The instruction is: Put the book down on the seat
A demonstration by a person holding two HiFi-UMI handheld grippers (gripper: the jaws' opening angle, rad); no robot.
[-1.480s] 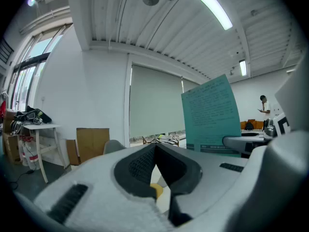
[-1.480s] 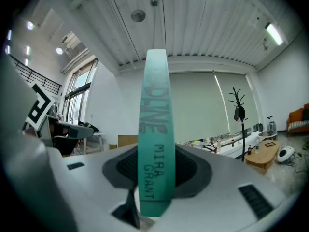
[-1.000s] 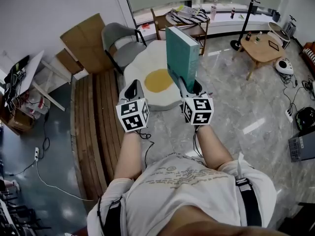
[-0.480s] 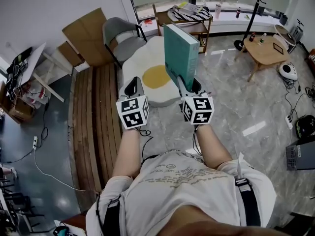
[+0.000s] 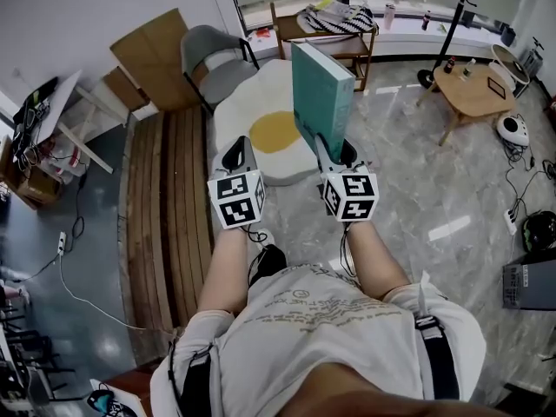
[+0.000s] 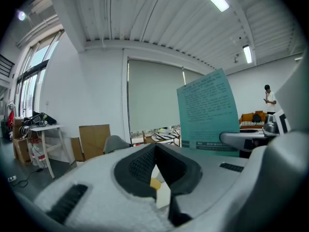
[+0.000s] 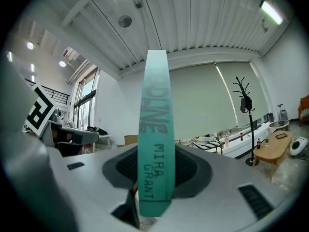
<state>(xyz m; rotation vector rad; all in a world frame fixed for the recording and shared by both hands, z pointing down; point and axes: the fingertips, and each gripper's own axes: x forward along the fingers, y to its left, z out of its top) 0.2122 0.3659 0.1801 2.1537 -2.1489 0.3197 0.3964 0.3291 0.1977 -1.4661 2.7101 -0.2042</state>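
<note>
My right gripper [image 5: 334, 153] is shut on the lower edge of a thick teal book [image 5: 322, 93], which stands upright above the jaws. In the right gripper view its spine [image 7: 154, 144] runs vertically between the dark pads [image 7: 190, 170] of the right gripper [image 7: 155, 167]. The left gripper [image 5: 236, 152] hovers beside it, shut with nothing in it; its tips [image 6: 154, 148] meet, and the book [image 6: 207, 111] shows to its right. Both grippers hang over the near edge of the fried-egg-shaped seat [image 5: 276, 134], white with a yellow middle.
A grey chair [image 5: 211, 66] and cardboard sheets [image 5: 155, 55] stand behind the seat. Wooden planks [image 5: 169, 207] run along its left. A wooden table with striped cloth [image 5: 334, 24], a tripod [image 5: 443, 37] and a round coffee table [image 5: 473, 85] are at the back right.
Both grippers and the book have drifted a little forward toward the egg-shaped seat, which now lies slightly nearer. The grip on the book is unchanged.
</note>
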